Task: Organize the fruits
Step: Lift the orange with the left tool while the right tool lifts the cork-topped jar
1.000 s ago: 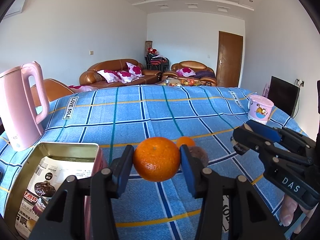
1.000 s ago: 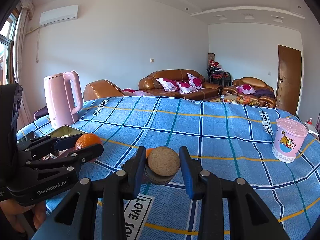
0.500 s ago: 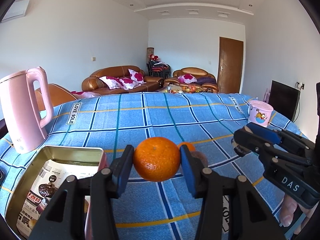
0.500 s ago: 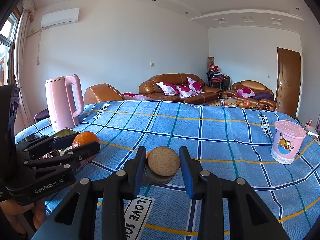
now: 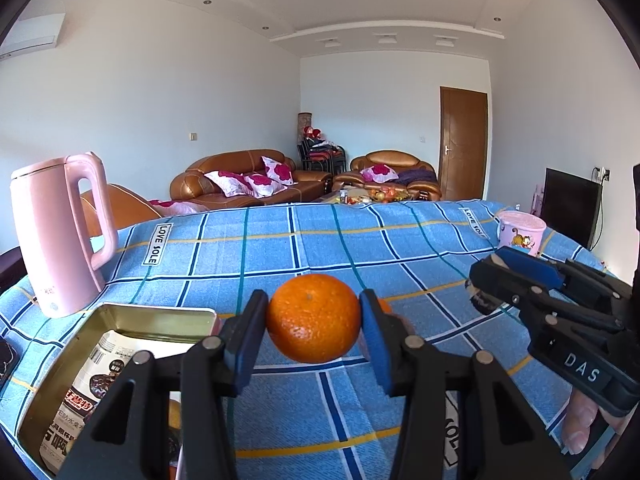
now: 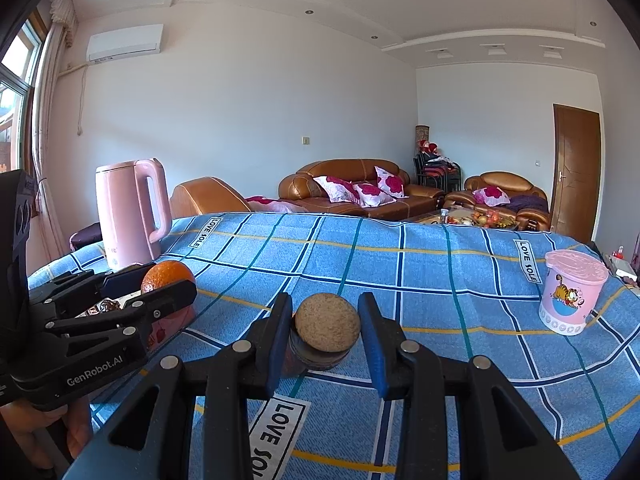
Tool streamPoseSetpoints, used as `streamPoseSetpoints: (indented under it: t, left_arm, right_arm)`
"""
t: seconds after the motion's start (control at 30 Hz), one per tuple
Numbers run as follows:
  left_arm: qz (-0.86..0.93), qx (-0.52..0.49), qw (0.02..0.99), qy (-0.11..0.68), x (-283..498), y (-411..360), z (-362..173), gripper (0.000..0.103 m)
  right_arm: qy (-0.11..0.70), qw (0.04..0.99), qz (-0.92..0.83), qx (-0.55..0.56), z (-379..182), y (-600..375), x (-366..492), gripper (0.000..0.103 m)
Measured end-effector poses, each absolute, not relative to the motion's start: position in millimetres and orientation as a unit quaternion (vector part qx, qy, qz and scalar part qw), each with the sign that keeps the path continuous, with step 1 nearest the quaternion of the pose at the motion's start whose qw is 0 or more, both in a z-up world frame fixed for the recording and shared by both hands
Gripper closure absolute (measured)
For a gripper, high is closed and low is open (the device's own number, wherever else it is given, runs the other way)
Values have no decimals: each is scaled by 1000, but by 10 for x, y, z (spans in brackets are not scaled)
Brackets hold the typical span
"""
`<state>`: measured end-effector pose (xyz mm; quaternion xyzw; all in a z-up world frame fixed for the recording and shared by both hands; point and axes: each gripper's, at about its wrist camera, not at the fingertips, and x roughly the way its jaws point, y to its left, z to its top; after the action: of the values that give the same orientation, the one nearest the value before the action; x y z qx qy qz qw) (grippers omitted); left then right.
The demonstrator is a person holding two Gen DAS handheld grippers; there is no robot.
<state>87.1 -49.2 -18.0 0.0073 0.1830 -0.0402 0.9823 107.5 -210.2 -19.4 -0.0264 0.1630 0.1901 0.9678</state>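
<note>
- The round orange mandarin with dimpled peel (image 5: 313,317) is pinched at its widest part between the blue pads of the left tool (image 5: 313,334), held in the air above the blue checked cloth of the counter (image 5: 328,236) and just right of the open gold-coloured metal tin (image 5: 160,314).
- I judge it light, with a soft, slightly springy skin that bruises under hard pressure; the dimpled peel should grip well, so a gentle squeeze across the middle suits it.
- The right tool (image 6: 325,334) is closed on a dark round jar with a cork lid (image 6: 326,322). Its base is near the cloth; I cannot tell whether it rests there. Rigid and probably heavier, it is best taken low on the body, not by the cork.
- A second orange fruit (image 5: 385,305) peeks out behind the left tool's right pad.
- Against a second ago, both views sit lower and tilt up: more ceiling shows, the pink kettle (image 5: 60,232) is fully in view, and both grips are unchanged.
</note>
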Motion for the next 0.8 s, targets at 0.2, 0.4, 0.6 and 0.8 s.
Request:
streamPoseSetpoints:
  t: [0.2,0.4,0.6,0.8]
  left_arm:
    - [-36,8,984,176,834,-491,-168,54]
    - [-34,13,985,167,764,-506,-152,54]
    - [-37,1,985,168,693,-463,-145,54]
    - [-35,-16,983,178,622,-333,-152,54]
  right_arm:
    - [157,969,191,-27,-187,-2113,1056,67]
    - [159,968,193,-28,-186,-2094,1043,67]
    - [163,967,192,-35,-200,-2029,1037,67]
    - [171,964,201,-46,-211,-1872,1038,67]
